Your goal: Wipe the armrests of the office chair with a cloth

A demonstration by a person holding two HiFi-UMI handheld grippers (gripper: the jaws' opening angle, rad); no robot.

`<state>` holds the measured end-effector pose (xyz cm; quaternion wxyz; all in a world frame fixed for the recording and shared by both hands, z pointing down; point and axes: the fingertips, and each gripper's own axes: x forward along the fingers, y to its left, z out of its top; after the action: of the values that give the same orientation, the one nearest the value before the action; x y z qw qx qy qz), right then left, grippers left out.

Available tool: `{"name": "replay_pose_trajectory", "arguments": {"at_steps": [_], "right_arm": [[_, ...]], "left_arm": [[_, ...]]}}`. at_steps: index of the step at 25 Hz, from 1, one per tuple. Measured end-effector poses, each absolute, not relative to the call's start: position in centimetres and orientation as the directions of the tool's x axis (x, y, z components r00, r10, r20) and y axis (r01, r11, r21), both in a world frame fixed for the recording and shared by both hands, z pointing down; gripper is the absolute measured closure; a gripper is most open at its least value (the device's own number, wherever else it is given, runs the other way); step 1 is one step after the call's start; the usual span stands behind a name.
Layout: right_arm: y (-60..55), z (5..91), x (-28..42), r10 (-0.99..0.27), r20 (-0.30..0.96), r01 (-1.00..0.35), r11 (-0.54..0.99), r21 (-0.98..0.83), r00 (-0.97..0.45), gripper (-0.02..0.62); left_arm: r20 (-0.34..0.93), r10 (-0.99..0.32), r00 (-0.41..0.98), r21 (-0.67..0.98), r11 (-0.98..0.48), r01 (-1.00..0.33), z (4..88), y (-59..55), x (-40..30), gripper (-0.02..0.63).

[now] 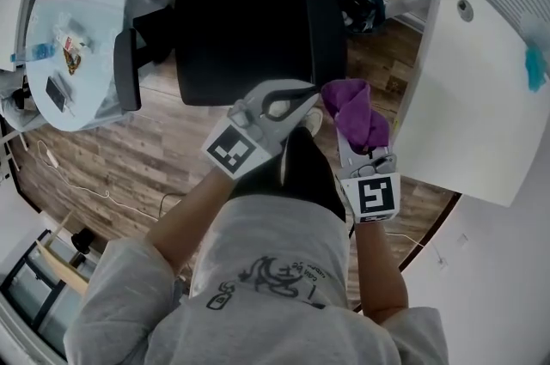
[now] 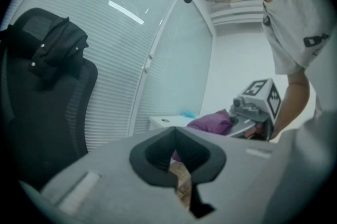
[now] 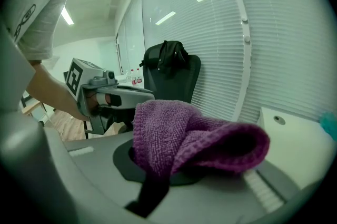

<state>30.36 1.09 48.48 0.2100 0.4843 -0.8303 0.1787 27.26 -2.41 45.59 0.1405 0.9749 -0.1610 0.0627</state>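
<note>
The purple cloth [image 1: 357,110] is pinched in the jaws of the right gripper [image 1: 354,140]. The jaws of the left gripper [image 1: 311,91] are pressed together, empty, near the office chair [image 1: 241,37].

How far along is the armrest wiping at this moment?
Done: the cloth is picked up and clamped in the right gripper.
In hand: the cloth is held in the air in front of the chair, touching nothing on it. The left gripper is shut and empty.
Left: all the wiping. The armrest in plain view has no cloth on it yet.
</note>
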Motion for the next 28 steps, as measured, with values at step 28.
{"name": "replay_pose_trajectory", "arguments": {"at_steps": [28], "right_arm": [[0.2,61.9,29.9,-0.557,0.713,-0.885,0.418,-0.204,-0.427,0.565]], "left_arm": [[0.211,-0.26,0.942,0.222,-0.926,-0.305,52.0,-3.7,26.0,0.604]]}}
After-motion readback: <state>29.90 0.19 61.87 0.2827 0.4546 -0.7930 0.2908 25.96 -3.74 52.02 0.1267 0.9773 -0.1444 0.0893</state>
